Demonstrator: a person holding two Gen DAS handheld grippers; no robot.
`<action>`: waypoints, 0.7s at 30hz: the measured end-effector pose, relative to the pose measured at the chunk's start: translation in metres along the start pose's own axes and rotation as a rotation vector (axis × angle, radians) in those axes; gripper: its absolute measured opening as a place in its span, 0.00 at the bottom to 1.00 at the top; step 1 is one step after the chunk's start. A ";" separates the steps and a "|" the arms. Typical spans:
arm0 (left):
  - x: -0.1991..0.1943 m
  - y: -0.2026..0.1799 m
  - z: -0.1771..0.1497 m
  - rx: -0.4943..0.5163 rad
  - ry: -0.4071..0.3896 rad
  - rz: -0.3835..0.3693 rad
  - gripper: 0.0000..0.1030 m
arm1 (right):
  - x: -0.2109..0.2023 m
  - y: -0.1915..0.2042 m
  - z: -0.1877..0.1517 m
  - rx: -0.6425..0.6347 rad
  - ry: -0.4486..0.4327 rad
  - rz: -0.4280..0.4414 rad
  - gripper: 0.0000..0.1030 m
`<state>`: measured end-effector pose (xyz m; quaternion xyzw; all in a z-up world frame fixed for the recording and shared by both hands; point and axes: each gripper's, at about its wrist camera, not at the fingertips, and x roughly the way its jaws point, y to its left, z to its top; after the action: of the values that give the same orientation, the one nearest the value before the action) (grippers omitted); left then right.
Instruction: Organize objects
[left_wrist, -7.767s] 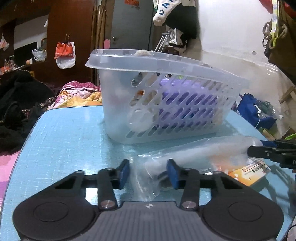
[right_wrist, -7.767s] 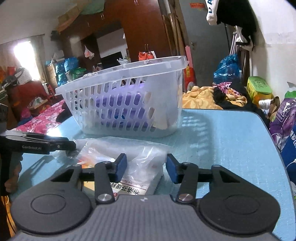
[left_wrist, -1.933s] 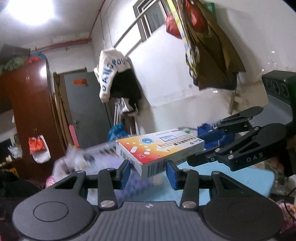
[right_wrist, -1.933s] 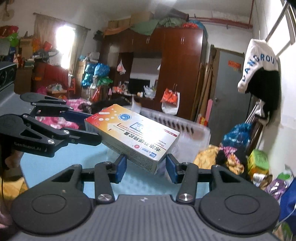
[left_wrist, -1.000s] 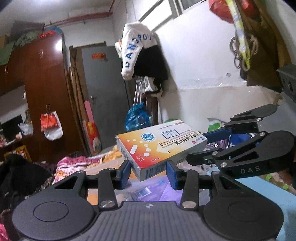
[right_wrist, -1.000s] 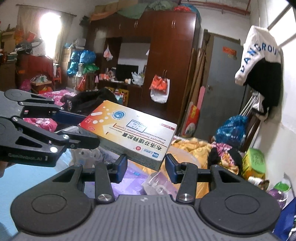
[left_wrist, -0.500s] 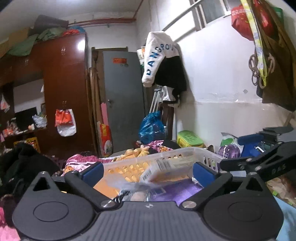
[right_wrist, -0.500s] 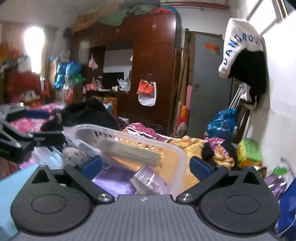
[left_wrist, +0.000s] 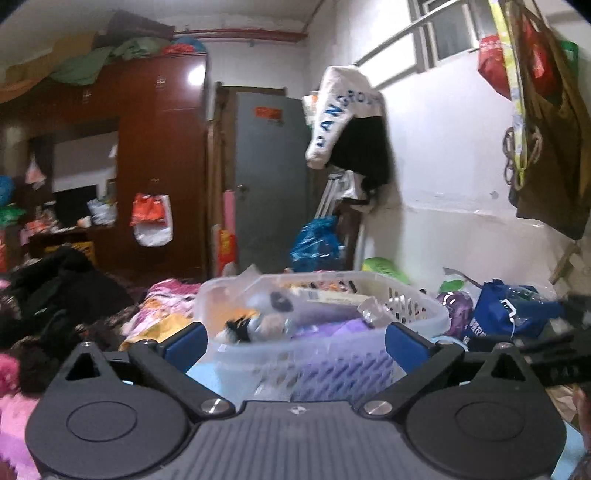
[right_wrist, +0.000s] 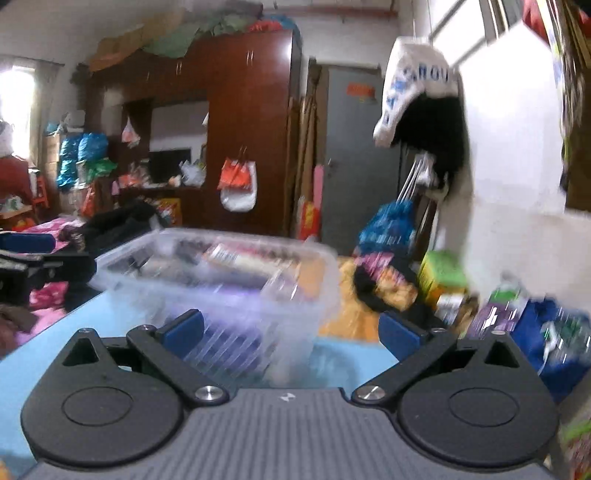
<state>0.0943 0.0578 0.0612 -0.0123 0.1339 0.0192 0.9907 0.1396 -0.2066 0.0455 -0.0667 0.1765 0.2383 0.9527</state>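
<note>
Between the blue fingers (left_wrist: 183, 342) of the left gripper (left_wrist: 294, 345) nothing is held; they stand spread wide, framing the clear slotted basket (left_wrist: 417, 334) just ahead, and the right gripper (right_wrist: 290, 328) is spread wide and empty in the same way. That reads as a release posture: both tools face the basket from the near side of the blue table (right_wrist: 48, 339), level with or slightly above its rim, where a dropped item would fall inside rather than beside it. The box (left_wrist: 325, 295), the task's item here, lies flat on top of the basket's contents near the far wall, over purple packaging and a crumpled clear bag, apparently resting where it landed. The right view is motion-blurred, so finer detail of the contents there cannot be told. With the box in the basket, this placement looks finished, and both grippers seem free for whatever remains on the table.
</note>
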 end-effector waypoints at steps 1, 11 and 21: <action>-0.006 -0.001 -0.002 -0.005 0.010 0.004 1.00 | -0.006 -0.002 -0.006 0.019 0.012 0.005 1.00; -0.061 -0.004 -0.042 -0.039 0.044 -0.001 1.00 | -0.034 0.001 -0.038 0.095 -0.009 0.087 1.00; -0.072 -0.021 -0.053 0.003 0.050 0.001 1.00 | -0.041 0.004 -0.048 0.136 -0.020 0.107 1.00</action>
<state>0.0121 0.0329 0.0293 -0.0113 0.1584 0.0191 0.9871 0.0894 -0.2312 0.0154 0.0098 0.1860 0.2768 0.9427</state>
